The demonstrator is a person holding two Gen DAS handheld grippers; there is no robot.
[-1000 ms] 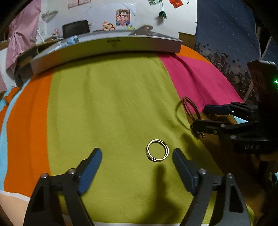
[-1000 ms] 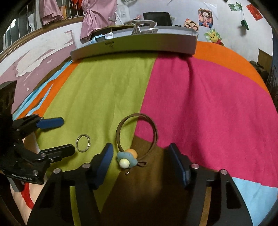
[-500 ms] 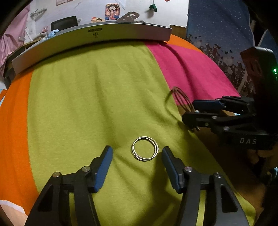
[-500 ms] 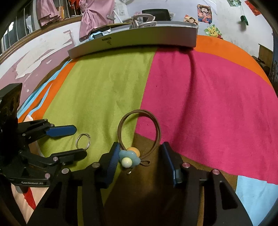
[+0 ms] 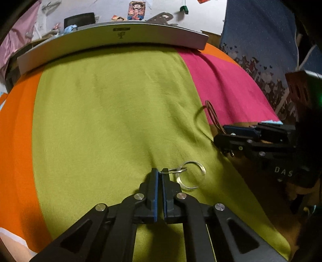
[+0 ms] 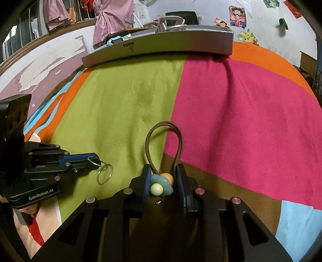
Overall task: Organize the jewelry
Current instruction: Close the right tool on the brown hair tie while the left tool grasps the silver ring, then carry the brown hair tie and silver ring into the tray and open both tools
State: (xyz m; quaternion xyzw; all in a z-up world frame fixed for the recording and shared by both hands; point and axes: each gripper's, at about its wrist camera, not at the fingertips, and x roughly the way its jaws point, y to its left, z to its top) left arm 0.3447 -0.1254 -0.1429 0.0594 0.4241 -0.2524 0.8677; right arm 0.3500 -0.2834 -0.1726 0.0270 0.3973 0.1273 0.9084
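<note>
The left tongs [image 5: 160, 173] are pinching the linked silver rings [image 5: 187, 176] just above the green stripe of the bedspread [image 5: 112, 121], while the right tongs [image 6: 164, 177] are clamping the brown hair tie [image 6: 165, 150] near its flower charm [image 6: 161, 184], so both pieces are gripped but appear not yet moved to the grey tray [image 6: 161, 47].

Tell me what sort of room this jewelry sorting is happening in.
Most likely a bedroom or a lived-in room at home. The work surface is a soft cloth in colored blocks, probably a bedspread; cartoon posters are stuck on the wall, and pink clothes hang near a railing.
</note>
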